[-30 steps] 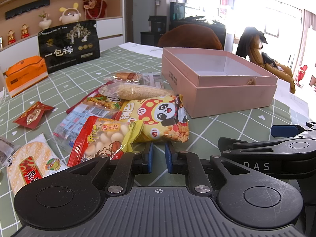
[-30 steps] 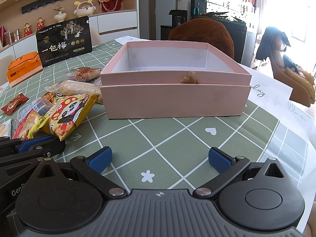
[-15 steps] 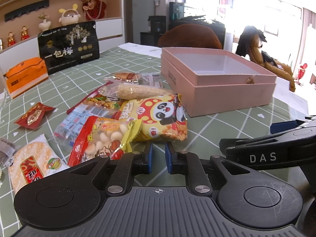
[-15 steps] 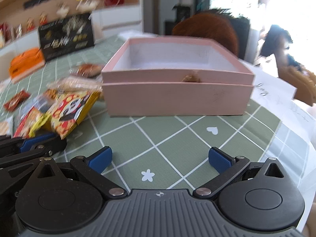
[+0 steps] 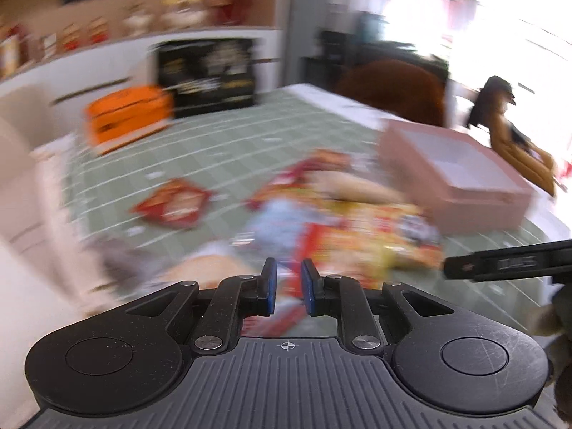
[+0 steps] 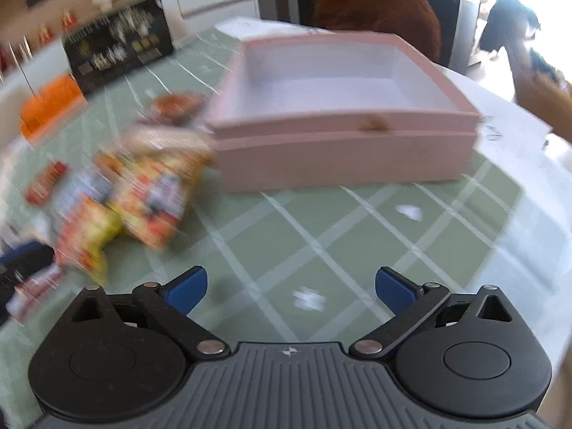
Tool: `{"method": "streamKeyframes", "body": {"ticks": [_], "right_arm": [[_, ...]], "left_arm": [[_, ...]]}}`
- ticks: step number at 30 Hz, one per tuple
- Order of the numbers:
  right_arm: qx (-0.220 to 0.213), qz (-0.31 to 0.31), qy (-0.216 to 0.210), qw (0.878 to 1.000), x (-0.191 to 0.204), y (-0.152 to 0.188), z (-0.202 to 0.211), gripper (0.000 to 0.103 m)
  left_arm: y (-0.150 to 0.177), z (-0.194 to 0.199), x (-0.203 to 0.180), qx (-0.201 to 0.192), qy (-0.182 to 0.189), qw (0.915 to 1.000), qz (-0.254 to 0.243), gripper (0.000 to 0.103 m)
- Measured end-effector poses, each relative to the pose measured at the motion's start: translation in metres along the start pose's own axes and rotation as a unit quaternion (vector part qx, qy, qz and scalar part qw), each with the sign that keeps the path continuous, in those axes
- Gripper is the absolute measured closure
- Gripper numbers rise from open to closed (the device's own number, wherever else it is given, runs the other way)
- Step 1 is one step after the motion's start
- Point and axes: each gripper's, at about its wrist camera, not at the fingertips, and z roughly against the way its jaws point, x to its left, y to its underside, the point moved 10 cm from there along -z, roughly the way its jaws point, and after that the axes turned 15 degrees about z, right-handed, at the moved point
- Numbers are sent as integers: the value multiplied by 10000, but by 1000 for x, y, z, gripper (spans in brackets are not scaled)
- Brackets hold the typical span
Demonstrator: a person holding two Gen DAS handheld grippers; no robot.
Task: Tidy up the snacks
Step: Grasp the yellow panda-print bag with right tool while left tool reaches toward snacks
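Both views are motion-blurred. A pile of snack packets point(image 5: 343, 221) lies on the green checked tablecloth, also seen left in the right wrist view point(image 6: 139, 193). An open, empty pink box point(image 6: 343, 157) stands right of the pile, and shows in the left wrist view point(image 5: 461, 178). My left gripper point(image 5: 288, 287) hovers above the near end of the pile, jaws nearly closed with a narrow gap and nothing between them. My right gripper point(image 6: 290, 287) is wide open and empty above bare cloth in front of the box.
A red packet point(image 5: 171, 203) lies apart to the left. An orange box point(image 5: 125, 121) and a black bag point(image 5: 211, 75) stand at the table's far side. A brown chair back point(image 6: 379, 10) is behind the pink box. The right gripper's arm point(image 5: 507, 261) shows at right.
Both grippers have risen and swung left, so the views are blurred and look down more on the table. The left jaws show a slightly wider gap. The right stays open.
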Motion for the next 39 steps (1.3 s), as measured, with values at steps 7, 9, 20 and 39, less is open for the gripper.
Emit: {"method": "streamKeyframes", "body": {"ticks": [7,9,20,39], "right_arm": [[-336,376,-138,9986,70,-59,-20,2],[-112,316,-221,9992,78,-68,-41,2],[298,773,50,9966,45,-17,-29,29],[-144,74,-68,9998,-23,-5,4,14]], "left_arm": [[-21,-7,59,-73,-553,9966,614,84],[-21,-12,61,-13,-532,9966,624,84],[9,-20,11,398,379,9980,325,83],[24,-14,-100,823,1187,9890,-315,83]]}}
